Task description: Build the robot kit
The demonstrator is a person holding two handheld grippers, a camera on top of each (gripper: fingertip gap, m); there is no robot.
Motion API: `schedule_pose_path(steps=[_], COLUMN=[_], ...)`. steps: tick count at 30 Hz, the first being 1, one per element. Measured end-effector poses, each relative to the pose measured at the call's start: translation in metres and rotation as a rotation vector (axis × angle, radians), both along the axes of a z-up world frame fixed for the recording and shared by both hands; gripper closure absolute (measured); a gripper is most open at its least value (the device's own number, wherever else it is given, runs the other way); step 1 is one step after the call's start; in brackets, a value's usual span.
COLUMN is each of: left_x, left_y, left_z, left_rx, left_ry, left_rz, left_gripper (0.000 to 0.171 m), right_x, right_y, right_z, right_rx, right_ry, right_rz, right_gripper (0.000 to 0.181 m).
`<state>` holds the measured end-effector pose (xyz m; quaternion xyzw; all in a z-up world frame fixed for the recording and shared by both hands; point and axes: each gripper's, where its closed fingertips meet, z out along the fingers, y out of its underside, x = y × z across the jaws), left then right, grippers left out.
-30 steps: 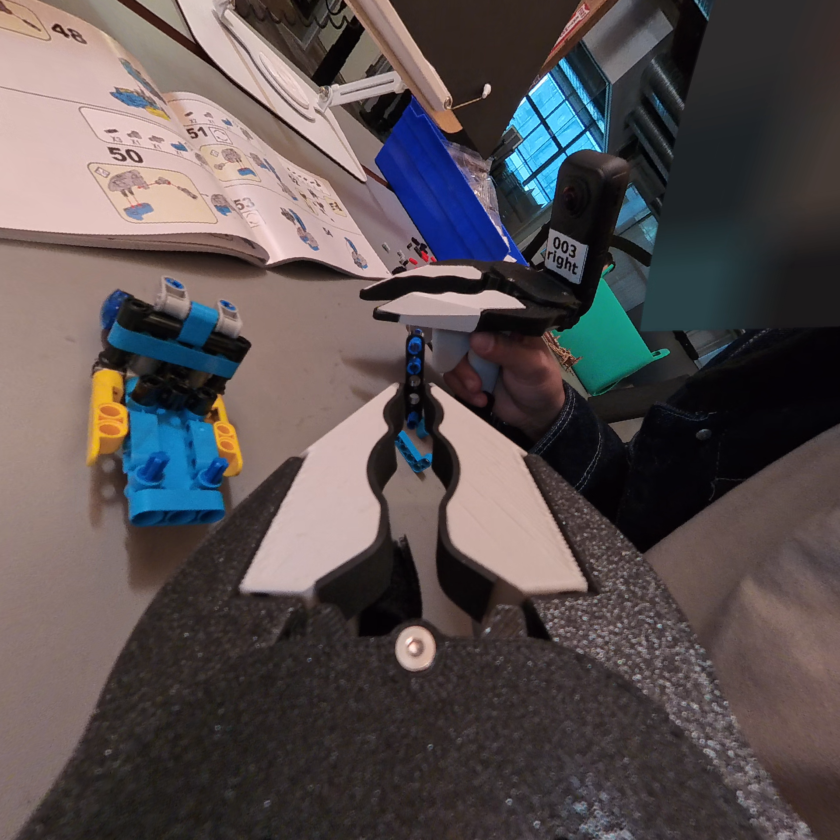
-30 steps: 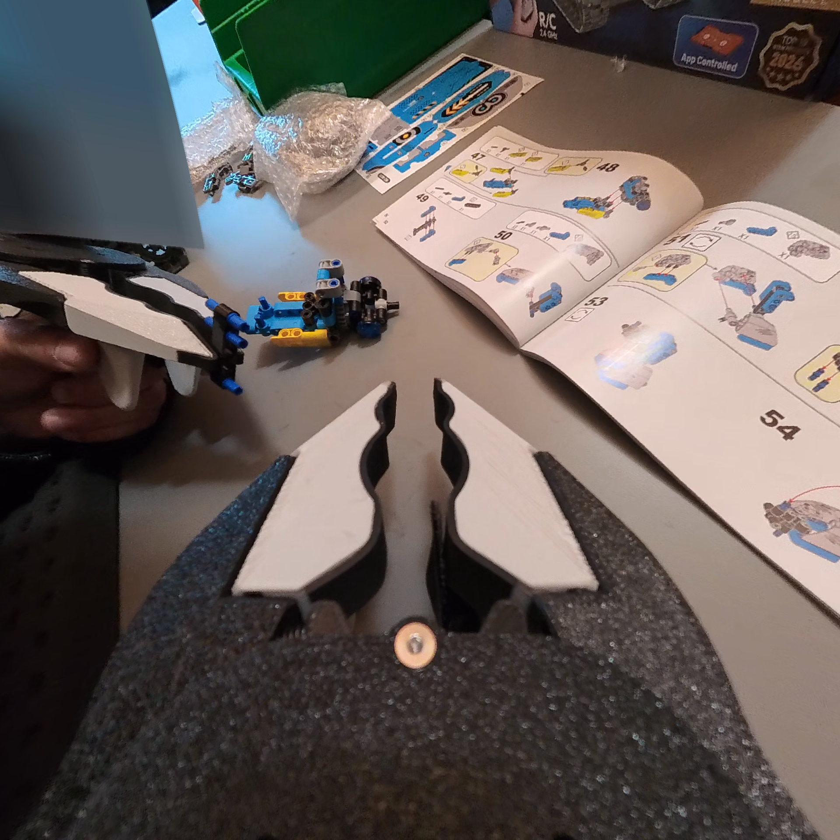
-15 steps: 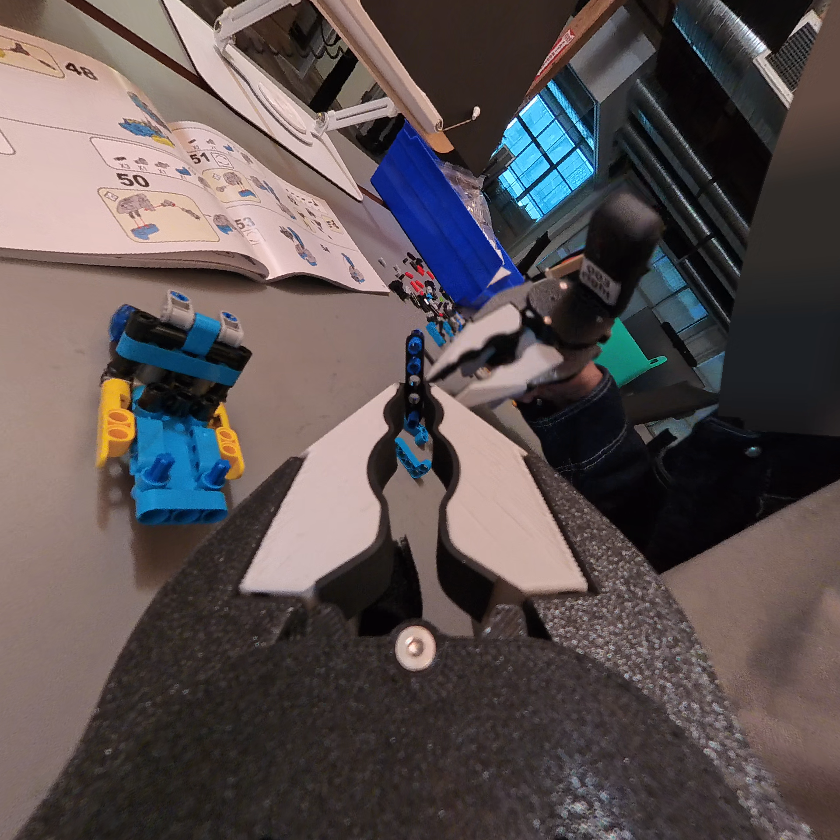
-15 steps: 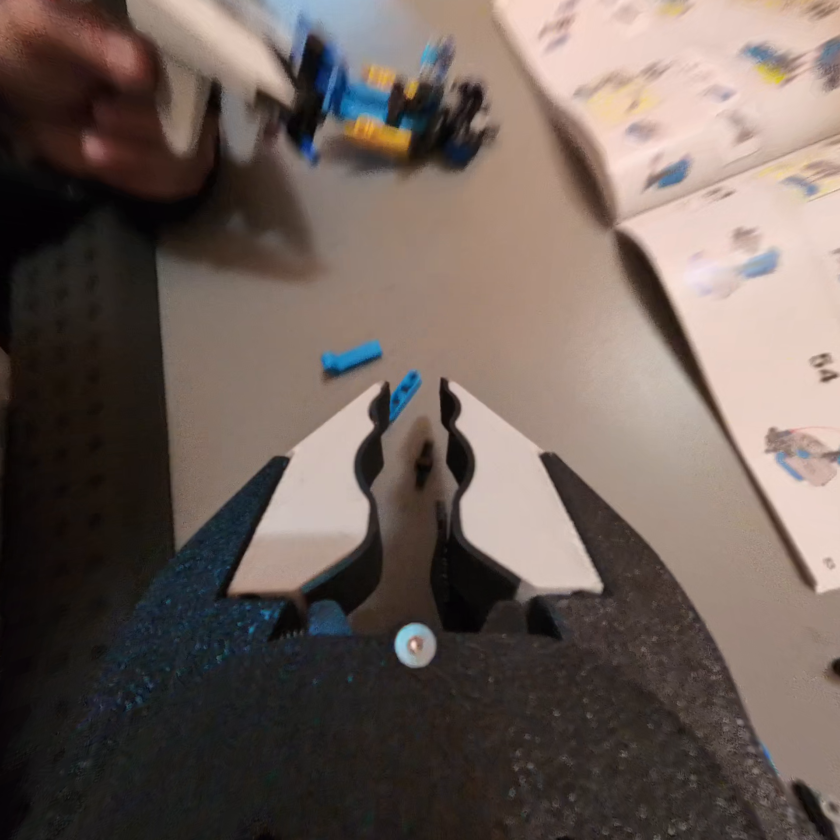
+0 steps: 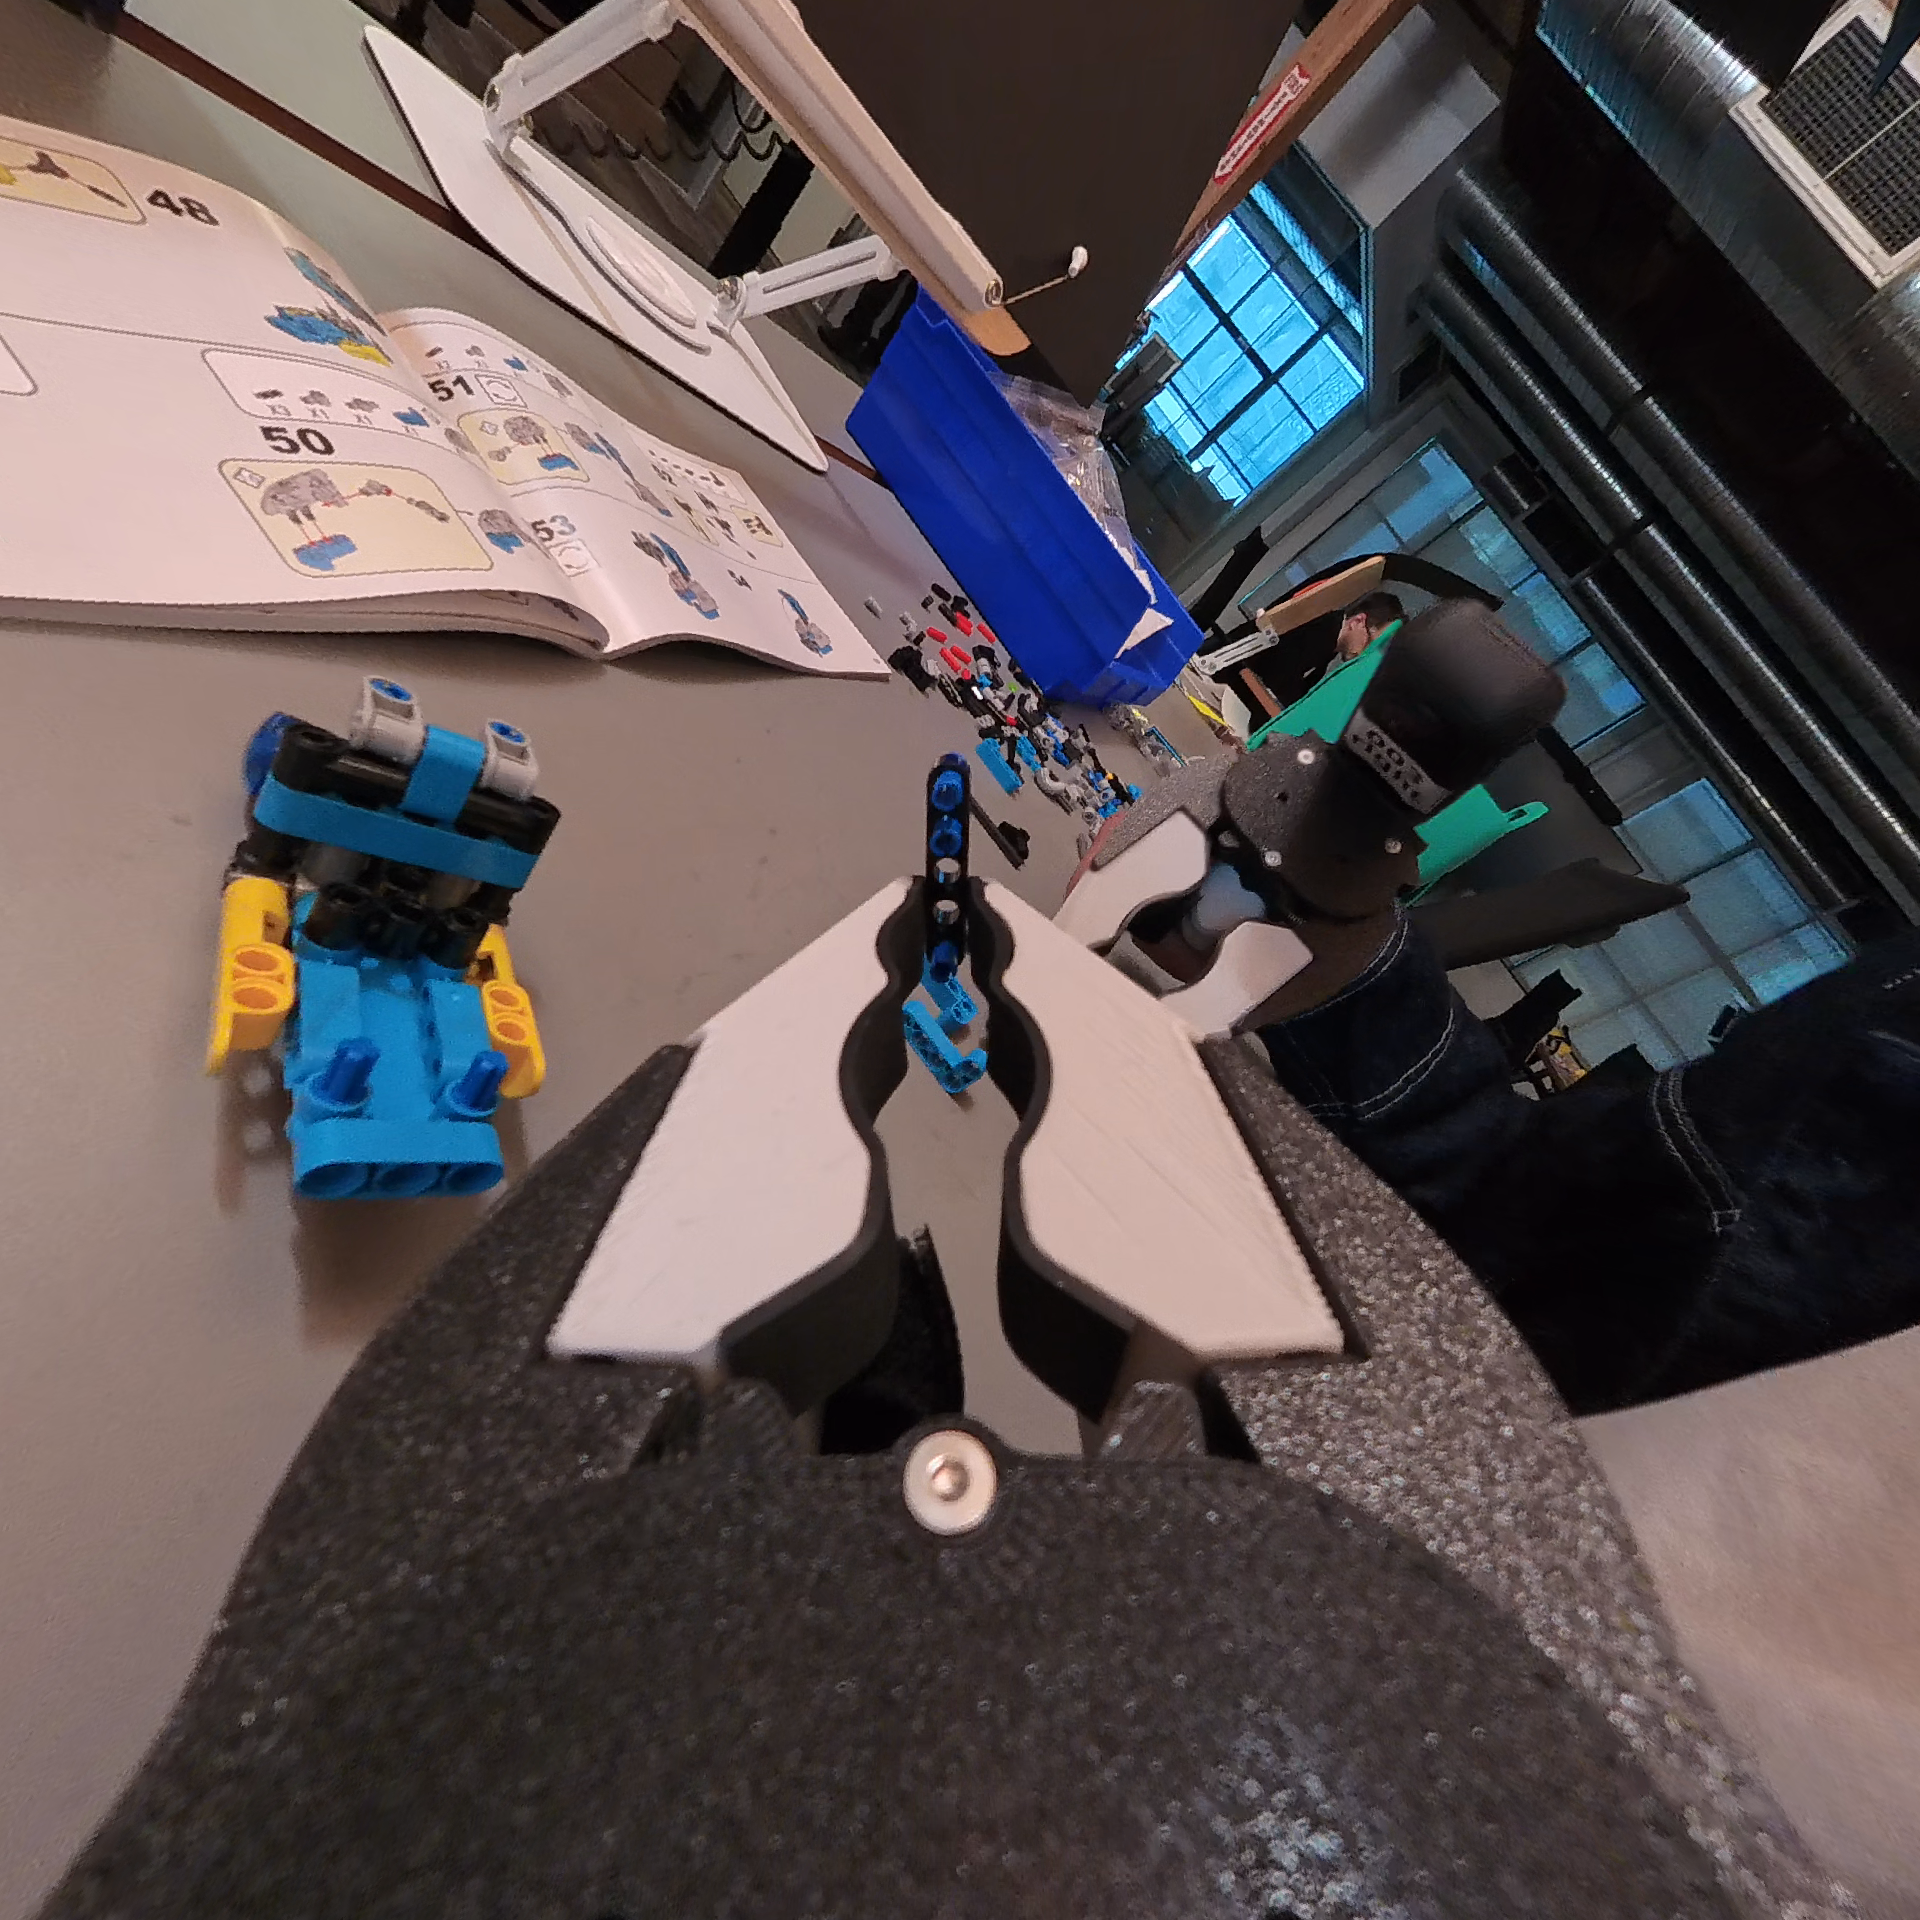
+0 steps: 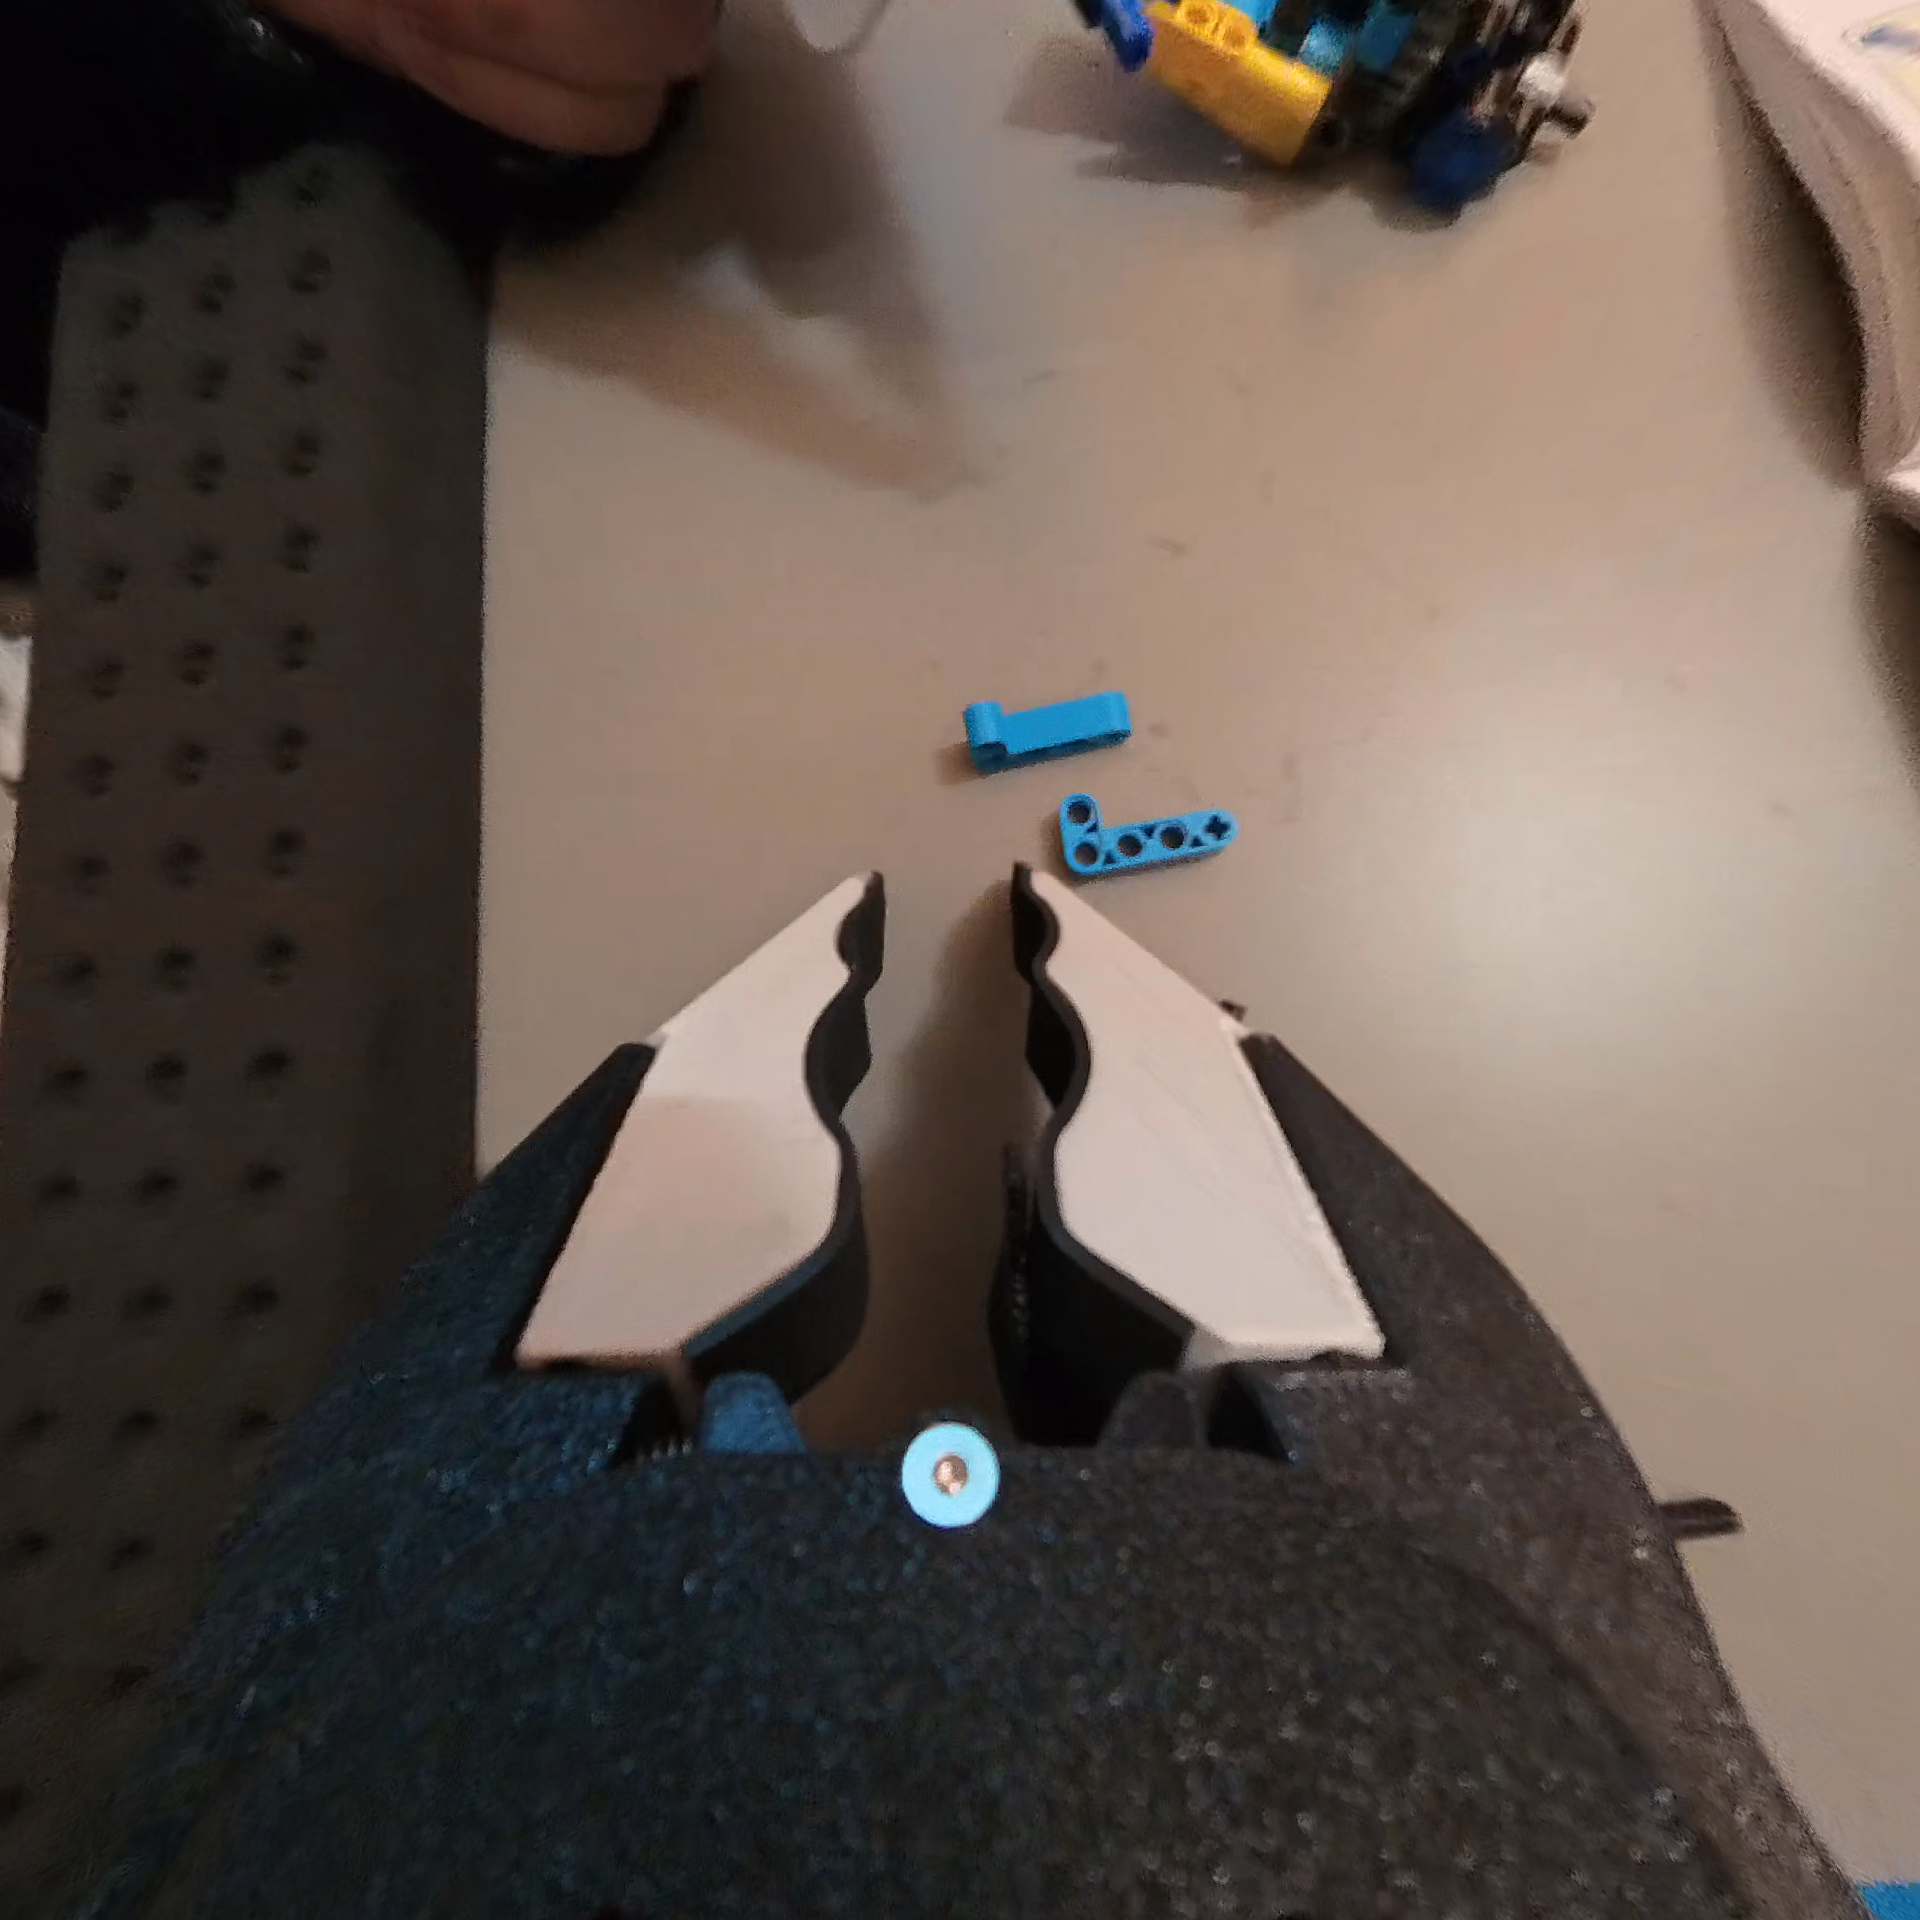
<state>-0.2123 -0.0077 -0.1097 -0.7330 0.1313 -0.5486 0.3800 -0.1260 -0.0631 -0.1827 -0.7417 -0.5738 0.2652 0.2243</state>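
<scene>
Right gripper (image 6: 948,883) having swung down over tabletop (image 6: 1455,582), now hovering part-open, empty, just short of blue L-shaped beam (image 6: 1143,840). Left gripper (image 5: 948,894) pinching black pinned beam (image 5: 945,831). Judging next: centring, closing on L-beam.

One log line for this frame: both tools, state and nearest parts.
left tool: shut on black beam | right tool: open, empty, above table | nearest: two blue pieces

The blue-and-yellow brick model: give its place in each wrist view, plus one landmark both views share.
Left wrist view: the blue-and-yellow brick model lies at left centre on the grey table, below the open instruction booklet.
Right wrist view: cut off at the top edge, right of centre.
Shared landmark: the L-shaped blue beam.
</scene>
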Motion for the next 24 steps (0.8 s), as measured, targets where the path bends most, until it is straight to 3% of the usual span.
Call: schedule_pose_path(steps=[6,11,16,24], left_x=[0.002,0.004,0.006,0.007], left_y=[-0.002,-0.004,-0.005,-0.005], left_z=[-0.001,-0.002,-0.003,-0.004], left_rx=[0.015,0.022,0.025,0.024], left_ry=[0.018,0.036,0.047,0.052], left_rz=[-0.007,-0.016,-0.023,-0.026], left_gripper=[0.164,0.164,0.164,0.165], right_x=[-0.004,-0.001,-0.022,-0.029], right_y=[0.027,0.02,0.006,0.01], right_z=[0.014,0.007,0.023,0.006], right_rx=[0.263,0.187,0.154,0.179], right_ry=[0.023,-0.021,0.097,0.051], right_rz=[-0.027,-0.032,0.018,0.007], right_gripper=[0.156,0.155,0.155,0.157])
